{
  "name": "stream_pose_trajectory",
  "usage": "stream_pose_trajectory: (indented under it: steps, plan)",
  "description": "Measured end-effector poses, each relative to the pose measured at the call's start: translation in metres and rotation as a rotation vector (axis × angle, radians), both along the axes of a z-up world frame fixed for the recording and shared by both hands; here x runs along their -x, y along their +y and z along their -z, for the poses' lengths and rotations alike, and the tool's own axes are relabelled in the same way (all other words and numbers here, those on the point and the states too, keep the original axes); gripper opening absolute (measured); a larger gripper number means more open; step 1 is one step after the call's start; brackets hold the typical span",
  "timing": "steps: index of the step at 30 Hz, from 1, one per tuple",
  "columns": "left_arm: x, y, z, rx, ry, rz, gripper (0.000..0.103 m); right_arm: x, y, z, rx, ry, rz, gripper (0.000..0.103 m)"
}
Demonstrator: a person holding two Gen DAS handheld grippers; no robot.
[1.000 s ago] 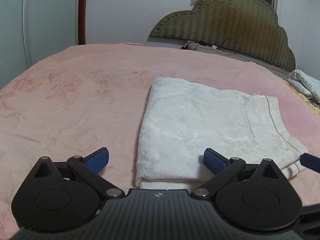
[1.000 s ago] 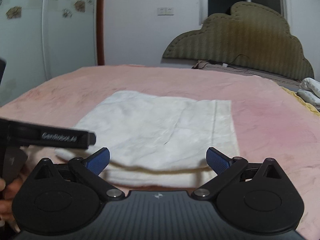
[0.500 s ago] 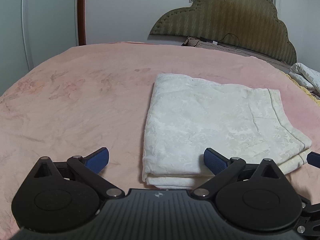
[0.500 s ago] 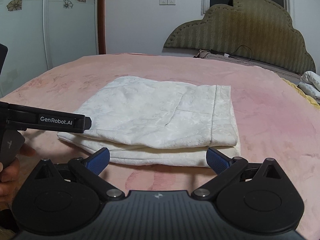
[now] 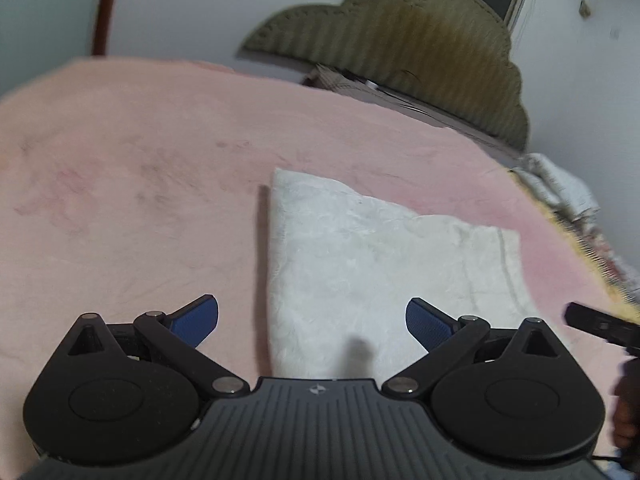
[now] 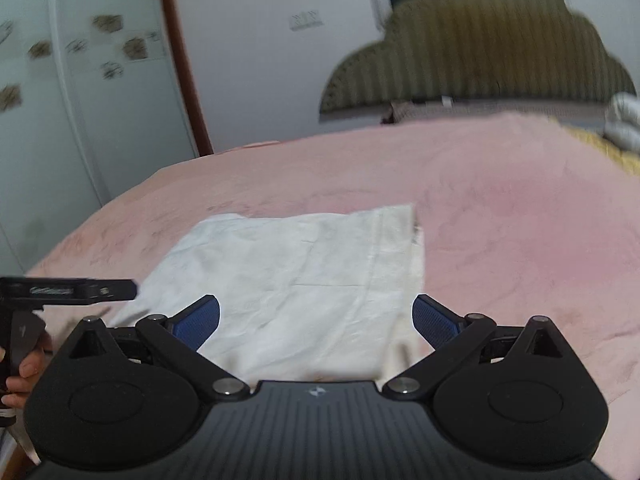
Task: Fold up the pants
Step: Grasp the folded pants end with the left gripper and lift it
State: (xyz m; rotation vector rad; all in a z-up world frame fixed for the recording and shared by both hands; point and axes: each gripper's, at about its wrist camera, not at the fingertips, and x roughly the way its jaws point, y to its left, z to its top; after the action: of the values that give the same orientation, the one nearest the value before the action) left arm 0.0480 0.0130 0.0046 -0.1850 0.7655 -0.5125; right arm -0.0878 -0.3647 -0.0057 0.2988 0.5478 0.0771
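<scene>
The white pants [image 5: 372, 264] lie folded into a flat rectangle on the pink bedspread [image 5: 132, 184]. My left gripper [image 5: 312, 322] is open above their near left corner, with nothing between its blue pads. In the right wrist view the same folded pants [image 6: 296, 280] lie straight ahead. My right gripper [image 6: 316, 320] is open over their near edge and holds nothing. The left gripper's body [image 6: 68, 290] shows at the left edge of that view, held by a hand [image 6: 24, 364]. Both views are blurred.
An olive scalloped headboard [image 5: 404, 44] stands at the far end of the bed. Light bedding [image 5: 560, 188] is bunched at the far right edge. A white wardrobe with flower stickers [image 6: 80, 80] and a brown door frame [image 6: 180, 56] stand to the left.
Both grippers have lifted and tilted, so the views are now blurred and the pants sit closer under the fingers. The pants lie as before. Both grippers remain open.
</scene>
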Motion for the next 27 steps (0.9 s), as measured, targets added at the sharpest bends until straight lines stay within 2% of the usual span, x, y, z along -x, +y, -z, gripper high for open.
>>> stream_pose_trajectory:
  steps: [4, 6, 8, 10, 13, 18, 20, 21, 22, 23, 24, 25, 26, 27]
  plan:
    - [-0.036, 0.002, 0.017, 0.102, 0.140, 0.109, 0.099, -0.033, -0.051, 0.022, -0.261, 0.093, -0.032, 0.103]
    - [-0.051, 0.002, 0.028, 0.138, 0.195, 0.140, 0.099, -0.046, -0.065, 0.034, -0.360, 0.117, -0.078, 0.103]
    - [-0.063, 0.001, 0.035, 0.162, 0.220, 0.166, 0.099, -0.058, -0.073, 0.046, -0.398, 0.156, -0.094, 0.102]
    - [-0.072, 0.001, 0.039, 0.189, 0.230, 0.184, 0.100, -0.066, -0.079, 0.055, -0.431, 0.170, -0.125, 0.095]
    - [-0.083, -0.002, 0.044, 0.253, 0.251, 0.222, 0.100, -0.073, -0.087, 0.060, -0.516, 0.166, -0.242, 0.095]
    - [-0.090, -0.018, 0.047, 0.262, 0.232, 0.216, 0.099, -0.089, -0.073, 0.059, -0.510, 0.176, -0.320, 0.094]
    - [-0.090, -0.026, 0.048, 0.250, 0.216, 0.185, 0.097, -0.100, -0.069, 0.059, -0.500, 0.187, -0.283, 0.075]
    - [-0.088, -0.030, 0.048, 0.236, 0.201, 0.175, 0.095, -0.105, -0.069, 0.061, -0.489, 0.209, -0.238, 0.037]
    - [-0.086, -0.034, 0.046, 0.202, 0.185, 0.171, 0.085, -0.109, -0.067, 0.065, -0.515, 0.209, -0.225, 0.032]
    - [-0.081, -0.037, 0.044, 0.151, 0.159, 0.160, 0.069, -0.109, -0.064, 0.066, -0.522, 0.194, -0.214, 0.030]
    - [-0.077, -0.040, 0.042, 0.084, 0.127, 0.145, 0.060, -0.106, -0.062, 0.066, -0.514, 0.185, -0.204, 0.029]
    - [-0.073, -0.041, 0.040, 0.042, 0.102, 0.141, 0.042, -0.102, -0.060, 0.064, -0.506, 0.174, -0.199, 0.026]
    - [-0.070, -0.040, 0.037, 0.029, 0.084, 0.140, 0.031, -0.098, -0.059, 0.062, -0.500, 0.162, -0.199, 0.025]
    - [-0.067, -0.037, 0.034, 0.035, 0.066, 0.137, 0.027, -0.094, -0.057, 0.059, -0.491, 0.153, -0.199, 0.023]
